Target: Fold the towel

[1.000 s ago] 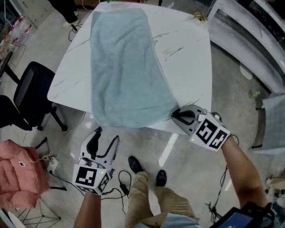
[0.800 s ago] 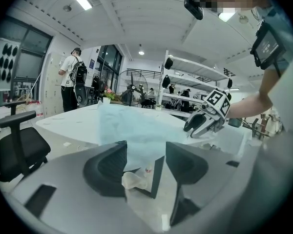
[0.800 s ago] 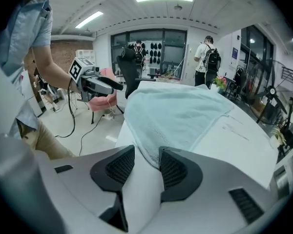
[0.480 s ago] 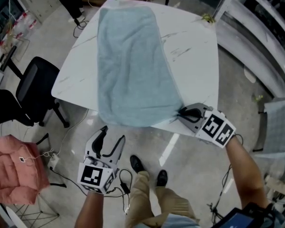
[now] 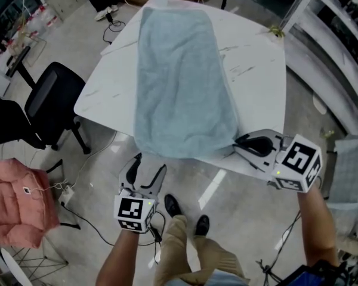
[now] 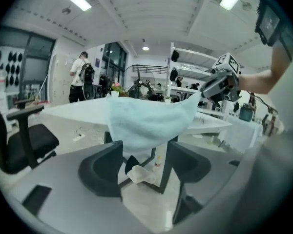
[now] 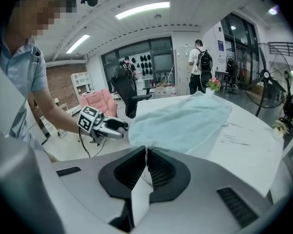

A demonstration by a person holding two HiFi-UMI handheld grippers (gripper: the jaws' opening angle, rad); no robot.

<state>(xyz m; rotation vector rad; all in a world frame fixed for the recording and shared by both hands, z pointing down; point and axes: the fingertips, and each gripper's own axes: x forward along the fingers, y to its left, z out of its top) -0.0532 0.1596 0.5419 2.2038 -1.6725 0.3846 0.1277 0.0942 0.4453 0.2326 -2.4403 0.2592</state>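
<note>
Head view: towel (image 5: pixel 182 82) lies along table (image 5: pixel 259 82); right gripper (image 5: pixel 241 143) pinches its near right corner. Left gripper view: left gripper (image 6: pixel 141 152), jaws opening and empty, should seize the hanging left corner squarely. Right gripper view: pinch looks firm; lift both corners evenly.

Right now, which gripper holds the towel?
The right gripper, shut on a corner of the towel; the left gripper is opening, empty, short of it.
</note>
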